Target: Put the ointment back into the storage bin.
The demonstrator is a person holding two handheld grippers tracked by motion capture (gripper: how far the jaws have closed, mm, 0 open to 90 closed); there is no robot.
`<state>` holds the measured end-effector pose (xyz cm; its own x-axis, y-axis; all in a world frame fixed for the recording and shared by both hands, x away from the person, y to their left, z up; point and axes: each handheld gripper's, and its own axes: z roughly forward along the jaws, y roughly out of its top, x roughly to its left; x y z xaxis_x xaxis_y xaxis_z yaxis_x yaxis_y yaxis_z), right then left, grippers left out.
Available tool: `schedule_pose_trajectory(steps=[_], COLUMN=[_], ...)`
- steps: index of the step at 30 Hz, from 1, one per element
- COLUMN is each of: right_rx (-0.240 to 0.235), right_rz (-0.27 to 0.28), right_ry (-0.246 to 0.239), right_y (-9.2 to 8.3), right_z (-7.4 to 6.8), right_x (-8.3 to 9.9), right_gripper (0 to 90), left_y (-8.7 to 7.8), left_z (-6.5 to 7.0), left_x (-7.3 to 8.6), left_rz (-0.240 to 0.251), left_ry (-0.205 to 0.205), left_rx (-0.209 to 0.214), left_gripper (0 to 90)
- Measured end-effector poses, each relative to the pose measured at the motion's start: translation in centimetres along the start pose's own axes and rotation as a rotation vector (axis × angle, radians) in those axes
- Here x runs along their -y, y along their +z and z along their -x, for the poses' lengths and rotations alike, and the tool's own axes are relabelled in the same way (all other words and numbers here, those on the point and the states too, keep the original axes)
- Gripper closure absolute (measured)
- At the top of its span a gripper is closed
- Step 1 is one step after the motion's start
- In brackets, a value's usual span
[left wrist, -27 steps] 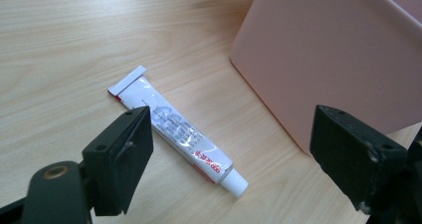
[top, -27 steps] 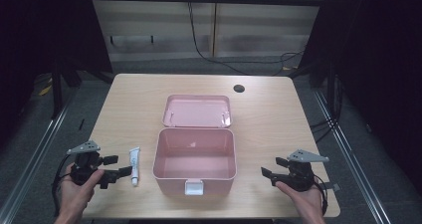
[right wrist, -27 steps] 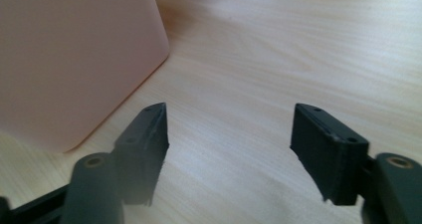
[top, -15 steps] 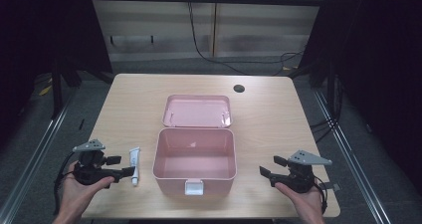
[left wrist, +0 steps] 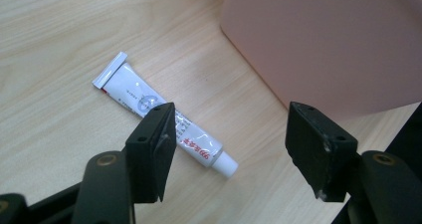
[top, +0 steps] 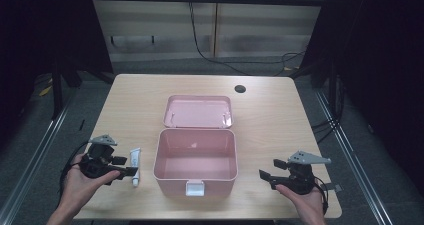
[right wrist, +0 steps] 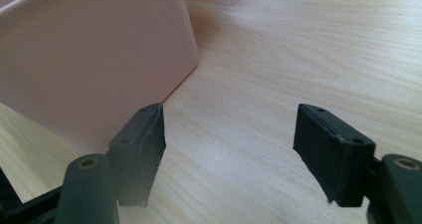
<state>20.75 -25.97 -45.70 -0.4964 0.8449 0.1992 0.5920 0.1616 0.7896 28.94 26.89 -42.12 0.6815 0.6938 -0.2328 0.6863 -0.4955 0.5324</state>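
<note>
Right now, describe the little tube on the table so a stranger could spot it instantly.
Find the open pink box in the middle of the wooden table. Just to its left, beside the left gripper, lies a small white tube, the one slim white item with red print.

Table [top: 280, 115] evenly lit, dark surrounds, soft shadows, close-ups slightly blurred

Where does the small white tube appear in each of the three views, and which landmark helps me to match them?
High view: the white tube lies at lower left, between the left gripper and the pink box.
Left gripper view: it lies diagonally across the middle, cap toward lower right, partly behind the left jaw.
Right gripper view: I cannot find it there.
Shared landmark: the pink box, at upper right in the left gripper view and upper left in the right gripper view.
</note>
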Motion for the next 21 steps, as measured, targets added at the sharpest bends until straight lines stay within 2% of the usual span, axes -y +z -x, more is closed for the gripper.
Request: schedule_pose_trajectory(steps=[1,3,4,6,7,14,16,19,21], right_rx=[0.000,0.000,-0.004,-0.003,-0.007,-0.016,-0.018,-0.018,-0.018], right_rz=[0.003,0.002,0.001,0.002,0.002,0.006,0.003,-0.001,-0.003], right_ry=[0.000,0.000,0.000,-0.001,-0.003,-0.003,-0.006,-0.006,-0.005], right_y=[0.0,0.0,0.0,0.0,0.1,0.1,0.2,0.2,0.3], right_z=[-0.1,-0.1,-0.1,-0.1,-0.1,-0.2,-0.2,-0.3,-0.2], right_x=[0.0,0.0,0.0,0.0,0.0,-0.1,-0.1,-0.1,0.0], right_gripper=[28.3,28.3,28.3,28.1,26.5,25.5,25.5,25.5,25.1], left_y=[0.3,0.5,0.7,0.9,1.1,1.0,1.0,1.3,1.5], left_z=[-0.3,-0.5,-0.6,-0.7,-0.9,-1.0,-1.1,-1.2,-1.1], left_x=[-0.3,-0.6,-0.8,-0.9,-1.3,-2.4,-2.9,-3.6,-3.7], left_rz=[-0.024,-0.041,-0.070,-0.083,-0.122,-0.157,-0.170,-0.206,-0.221], left_ry=[-0.012,-0.022,-0.035,-0.035,-0.043,-0.071,-0.100,-0.110,-0.112], left_rx=[-0.013,-0.024,-0.031,-0.038,-0.060,-0.066,-0.043,-0.070,-0.074], left_gripper=[38.5,39.6,41.0,41.2,41.2,41.2,41.2,41.2,45.0])
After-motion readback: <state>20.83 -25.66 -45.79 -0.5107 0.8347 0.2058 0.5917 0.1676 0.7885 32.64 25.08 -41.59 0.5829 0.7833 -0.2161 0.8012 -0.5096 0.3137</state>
